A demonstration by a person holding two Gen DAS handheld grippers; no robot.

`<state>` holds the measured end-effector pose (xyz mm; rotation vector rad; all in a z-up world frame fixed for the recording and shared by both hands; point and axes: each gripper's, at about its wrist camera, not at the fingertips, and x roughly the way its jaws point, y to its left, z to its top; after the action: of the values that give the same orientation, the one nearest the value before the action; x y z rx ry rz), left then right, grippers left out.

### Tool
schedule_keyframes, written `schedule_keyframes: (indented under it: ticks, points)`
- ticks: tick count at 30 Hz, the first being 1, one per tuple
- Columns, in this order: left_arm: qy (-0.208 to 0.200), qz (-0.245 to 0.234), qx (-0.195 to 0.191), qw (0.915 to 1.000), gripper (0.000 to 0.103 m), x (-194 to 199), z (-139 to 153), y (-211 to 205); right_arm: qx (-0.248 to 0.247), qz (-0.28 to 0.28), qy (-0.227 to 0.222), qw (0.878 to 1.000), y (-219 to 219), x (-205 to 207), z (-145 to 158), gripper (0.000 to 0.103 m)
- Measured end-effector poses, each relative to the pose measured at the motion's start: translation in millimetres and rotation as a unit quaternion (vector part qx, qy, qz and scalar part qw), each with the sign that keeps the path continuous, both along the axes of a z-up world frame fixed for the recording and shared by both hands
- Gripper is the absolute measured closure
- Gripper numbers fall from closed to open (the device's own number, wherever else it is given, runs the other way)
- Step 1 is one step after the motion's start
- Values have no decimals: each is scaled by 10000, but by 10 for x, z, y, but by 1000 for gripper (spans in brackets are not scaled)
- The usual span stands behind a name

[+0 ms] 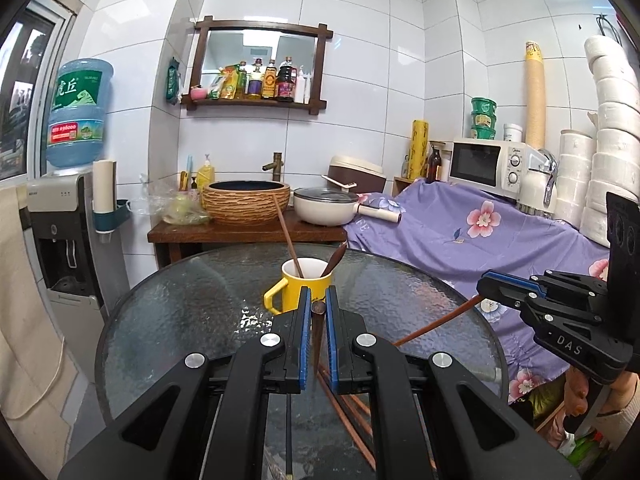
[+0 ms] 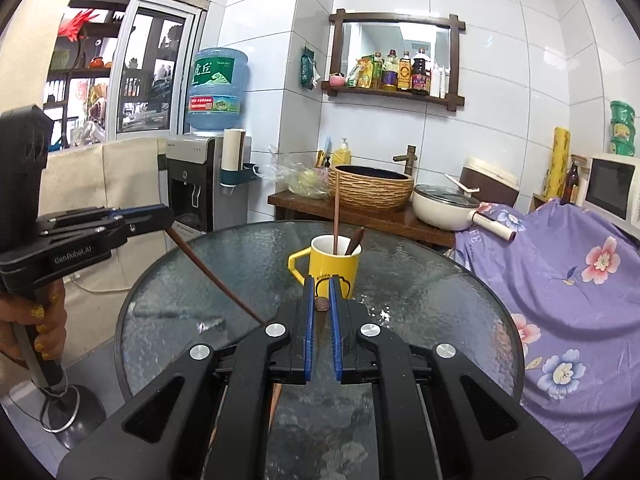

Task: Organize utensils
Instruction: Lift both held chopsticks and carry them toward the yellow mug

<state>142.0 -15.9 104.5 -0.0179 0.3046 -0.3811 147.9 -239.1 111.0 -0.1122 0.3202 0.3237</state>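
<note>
We are holding the left gripper (image 1: pixel 318 298) closed on a brown chopstick (image 1: pixel 317 334), which is running down between the blue pads toward the round glass tabletop (image 1: pixel 192 304); in the right wrist view this gripper (image 2: pixel 168 216) is showing at the far left, a hand (image 2: pixel 42 320) wrapping its handle. More chopsticks (image 1: pixel 352 424) are lying on the glass beneath it. Just ahead, near the middle of the tabletop, the yellow mug (image 1: pixel 298 286) is standing upright, already holding one chopstick (image 1: pixel 286 236) and a dark spoon (image 1: pixel 334 258). Farther right, we are keeping the right gripper (image 2: pixel 321 300) clamped on another chopstick (image 2: pixel 320 320), its end poking out between the pads just short of the mug.
</note>
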Motion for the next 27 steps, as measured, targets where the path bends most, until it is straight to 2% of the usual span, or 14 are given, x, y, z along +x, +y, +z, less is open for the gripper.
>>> schedule_keyframes:
  ticks: [11,17,23,27]
  points:
    - [455,-290,153,9984,96,519,269,-41,64,215,546,9983,-3,675,354,95]
    - [764,-356,59,9964,96,775,367,-31,171,229,817,9963,-19,992,465,95]
    - [860,-407,70,9954,96,974,500,-54,142,240,933,9953,-9,1216,620,95]
    - [744,-354,219,9964,96,1037,607,-83,125,259,890,9956,14,1280,780,95]
